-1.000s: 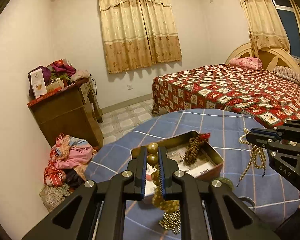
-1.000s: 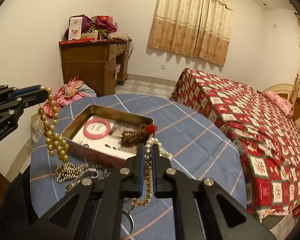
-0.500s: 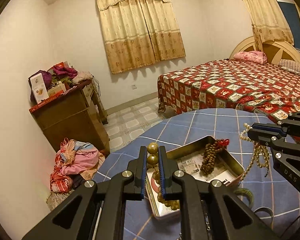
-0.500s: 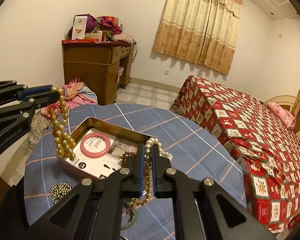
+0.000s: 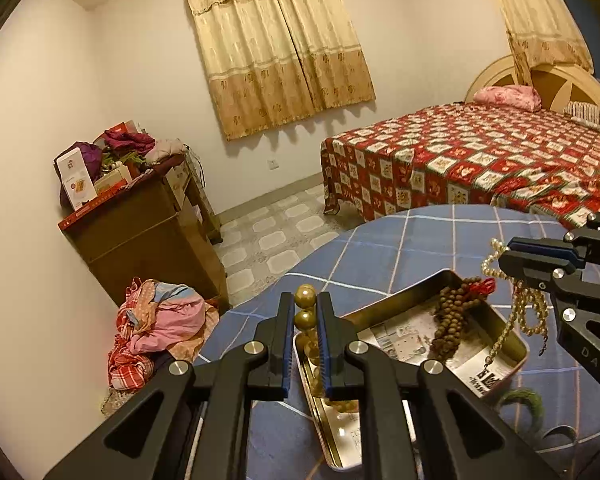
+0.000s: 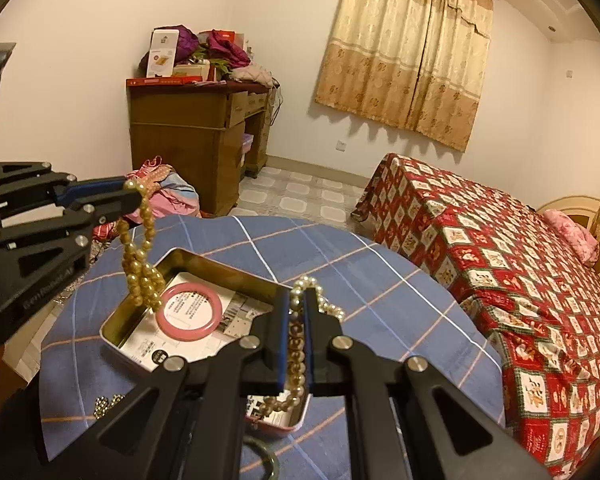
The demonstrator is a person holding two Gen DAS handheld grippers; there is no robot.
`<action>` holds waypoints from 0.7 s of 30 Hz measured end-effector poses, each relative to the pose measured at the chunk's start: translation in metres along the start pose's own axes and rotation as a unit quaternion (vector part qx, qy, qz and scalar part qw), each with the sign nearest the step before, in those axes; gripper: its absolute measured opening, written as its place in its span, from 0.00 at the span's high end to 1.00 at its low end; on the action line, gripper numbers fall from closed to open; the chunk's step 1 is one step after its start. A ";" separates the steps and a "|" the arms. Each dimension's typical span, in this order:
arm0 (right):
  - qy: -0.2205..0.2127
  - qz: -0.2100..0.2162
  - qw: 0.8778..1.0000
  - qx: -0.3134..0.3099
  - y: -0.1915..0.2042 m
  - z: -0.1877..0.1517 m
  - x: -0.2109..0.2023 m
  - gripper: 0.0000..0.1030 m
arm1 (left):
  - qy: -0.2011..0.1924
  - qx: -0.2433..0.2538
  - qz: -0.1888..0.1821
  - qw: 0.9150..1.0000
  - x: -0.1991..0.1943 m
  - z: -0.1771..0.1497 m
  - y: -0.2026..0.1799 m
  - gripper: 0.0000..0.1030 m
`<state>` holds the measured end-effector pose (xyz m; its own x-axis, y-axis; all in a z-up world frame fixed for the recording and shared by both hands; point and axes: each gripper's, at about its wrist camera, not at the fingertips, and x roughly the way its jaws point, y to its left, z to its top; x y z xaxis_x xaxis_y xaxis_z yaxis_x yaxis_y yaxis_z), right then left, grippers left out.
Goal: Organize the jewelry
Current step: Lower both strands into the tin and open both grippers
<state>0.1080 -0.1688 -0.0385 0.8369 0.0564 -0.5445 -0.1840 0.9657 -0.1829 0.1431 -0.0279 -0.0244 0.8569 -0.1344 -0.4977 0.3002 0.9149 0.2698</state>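
Gold beads [image 5: 305,308] clamped, pearls [image 6: 300,344] clamped, over tin [image 6: 204,266]

Left wrist view: looked forward and downward from close above the round table in blue checked cloth [image 5: 400,248], toward the far curtained wall. Right wrist view: sat right of it, faced likewise. Shared: open rectangular metal tin [image 5: 516,354] [image 6: 204,262], brown wooden cabinet [image 5: 148,228] [image 6: 188,140], red patterned bed [image 5: 480,160] [image 6: 500,260].

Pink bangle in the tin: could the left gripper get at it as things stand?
Probably not yet. The left gripper is shut on a gold bead strand that dangles right beside the pink bangle; the tin itself lies open on top.
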 end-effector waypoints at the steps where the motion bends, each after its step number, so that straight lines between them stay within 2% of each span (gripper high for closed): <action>1: 0.001 0.001 1.000 0.000 0.000 0.000 0.003 0.92 | 0.003 0.001 0.000 1.000 0.004 -0.001 -0.001 0.90; 10: 0.012 0.007 1.000 -0.003 0.004 -0.002 0.028 0.92 | 0.031 0.009 0.001 0.999 0.034 -0.010 -0.003 0.90; 21: 0.048 0.023 0.999 -0.006 0.009 -0.015 0.057 0.92 | 0.065 0.023 -0.005 0.998 0.064 -0.030 -0.008 0.90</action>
<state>0.1464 -0.1611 -0.0832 0.7744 0.0756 -0.6281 -0.2284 0.9593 -0.1662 0.1828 -0.0327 -0.0833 0.7935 -0.0896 -0.6019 0.3294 0.8949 0.3011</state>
